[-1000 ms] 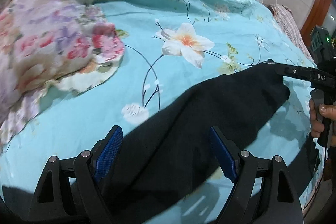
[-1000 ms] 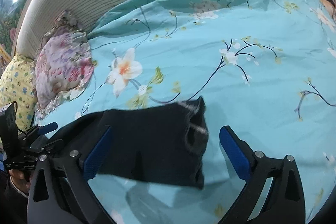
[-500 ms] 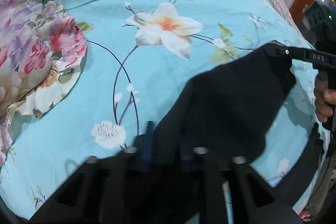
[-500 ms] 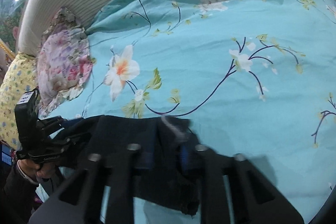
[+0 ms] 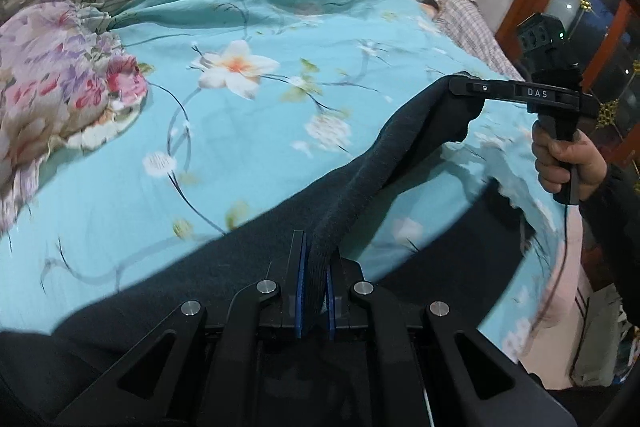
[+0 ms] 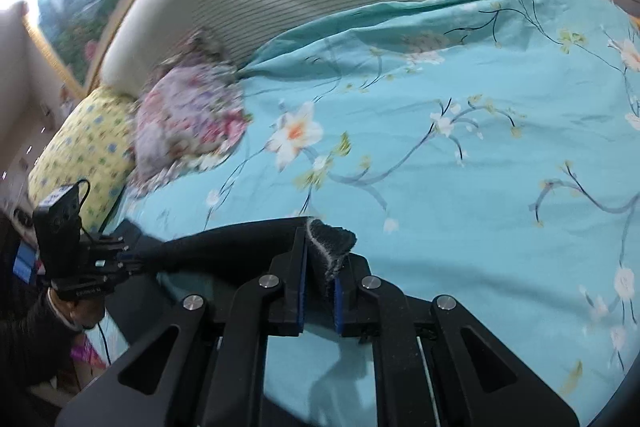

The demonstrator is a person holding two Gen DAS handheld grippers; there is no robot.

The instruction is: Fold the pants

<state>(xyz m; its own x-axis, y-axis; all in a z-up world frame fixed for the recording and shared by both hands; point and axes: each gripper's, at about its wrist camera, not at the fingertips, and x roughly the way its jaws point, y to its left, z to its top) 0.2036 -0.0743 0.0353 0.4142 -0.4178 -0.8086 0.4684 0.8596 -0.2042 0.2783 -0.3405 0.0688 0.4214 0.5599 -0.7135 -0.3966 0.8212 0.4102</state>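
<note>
The pants (image 5: 360,183) are dark, matte ribbed knit cloth, kinda fuzzy at the edge. Both the left gripper (image 5: 314,291) and right gripper (image 6: 320,291) look like matte black plastic with shiny metal bolts and blue rubbery pads (image 5: 299,287). The bedspread (image 5: 248,131) is smooth turquoise printed cloth.

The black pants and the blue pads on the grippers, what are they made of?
Pants: probably a soft knit, matte; fine ribbing shows and they droop between the grippers. Pads: perhaps rubber or plastic, smooth blue; material unclear.
</note>
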